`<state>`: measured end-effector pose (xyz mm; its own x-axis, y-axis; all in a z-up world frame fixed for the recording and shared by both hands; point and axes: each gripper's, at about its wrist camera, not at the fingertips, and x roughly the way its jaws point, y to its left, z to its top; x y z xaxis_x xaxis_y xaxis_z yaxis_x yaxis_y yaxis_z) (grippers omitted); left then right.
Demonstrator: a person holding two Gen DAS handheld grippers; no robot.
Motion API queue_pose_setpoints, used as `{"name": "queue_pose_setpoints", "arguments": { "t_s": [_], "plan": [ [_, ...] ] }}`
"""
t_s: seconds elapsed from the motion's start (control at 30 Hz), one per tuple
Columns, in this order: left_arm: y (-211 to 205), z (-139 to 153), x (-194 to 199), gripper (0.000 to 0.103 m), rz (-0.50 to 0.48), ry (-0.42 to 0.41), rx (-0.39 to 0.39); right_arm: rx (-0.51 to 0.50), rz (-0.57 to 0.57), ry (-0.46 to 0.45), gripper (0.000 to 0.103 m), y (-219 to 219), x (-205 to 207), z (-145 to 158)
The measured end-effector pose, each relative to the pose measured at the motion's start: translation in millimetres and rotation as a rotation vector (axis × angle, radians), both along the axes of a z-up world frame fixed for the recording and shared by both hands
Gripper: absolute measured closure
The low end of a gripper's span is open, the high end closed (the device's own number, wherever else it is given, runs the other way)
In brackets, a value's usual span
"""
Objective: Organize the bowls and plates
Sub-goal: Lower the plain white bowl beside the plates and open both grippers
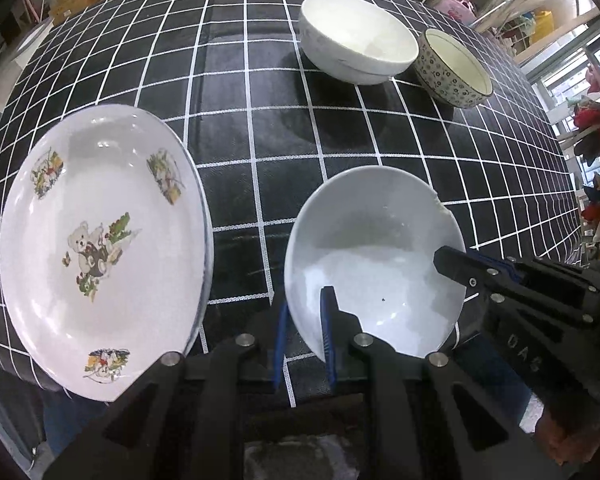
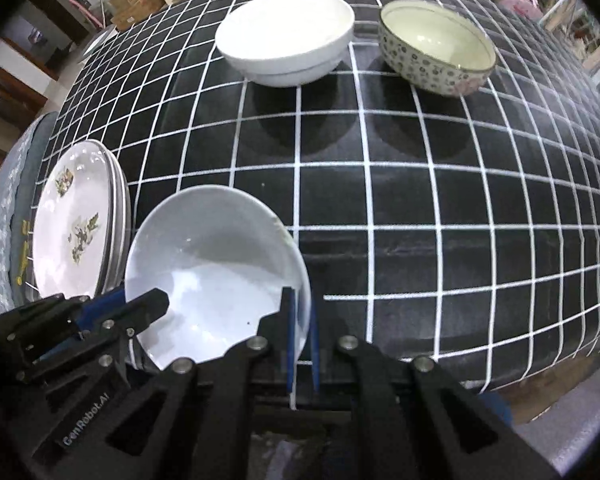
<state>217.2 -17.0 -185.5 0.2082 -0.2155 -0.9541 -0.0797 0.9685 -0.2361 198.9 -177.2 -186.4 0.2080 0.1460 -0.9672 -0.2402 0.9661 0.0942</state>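
1. Grip state: the left gripper (image 1: 304,320) is clamped on the near-left rim of the white dish (image 1: 374,264); the right gripper (image 2: 302,320) is clamped on its opposite rim. Each rim sits between blue pads.
2. Location: the dish is at 6 o'clock on the table (image 1: 260,140), just right of the plate stack (image 1: 100,248) at 8 o'clock. Whether the dish is lifted clear of the cloth cannot be confirmed from these views.
3. Remaining items: a white bowl (image 1: 356,40) and a patterned bowl (image 1: 454,70) stand side by side at 12 to 1 o'clock.
4. Procedure: keep both grips level and move the hands together; uneven pull will likely tilt the dish. Clear the stack's edge before lowering, then centre and release both sides together.
5. Materials: the dish is glossy, shallow and round, probably glazed ceramic, so expect slippery rims. The plates are smooth with a printed bear motif. The tablecloth is black with a white grid and a faintly textured sheen.
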Motion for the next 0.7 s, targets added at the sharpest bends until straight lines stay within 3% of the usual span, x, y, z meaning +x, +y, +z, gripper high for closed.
{"name": "queue_pose_setpoints", "arguments": {
  "t_s": [0.1, 0.53, 0.6, 0.7],
  "plan": [
    [-1, -1, 1, 0.09, 0.0, 0.004, 0.009, -0.032, 0.015, -0.021, 0.094, 10, -1, 2],
    [13, 43, 10, 0.086, 0.028, -0.08, 0.02, 0.066, -0.05, -0.046, 0.093, -12, 15, 43],
    [13, 54, 16, 0.078, 0.031, -0.1, 0.033, 0.08, -0.051, -0.046, 0.089, -13, 23, 51],
    [12, 73, 28, 0.077, 0.019, -0.144, 0.07, 0.076, -0.037, -0.074, 0.07, -12, 35, 69]
  ]
}}
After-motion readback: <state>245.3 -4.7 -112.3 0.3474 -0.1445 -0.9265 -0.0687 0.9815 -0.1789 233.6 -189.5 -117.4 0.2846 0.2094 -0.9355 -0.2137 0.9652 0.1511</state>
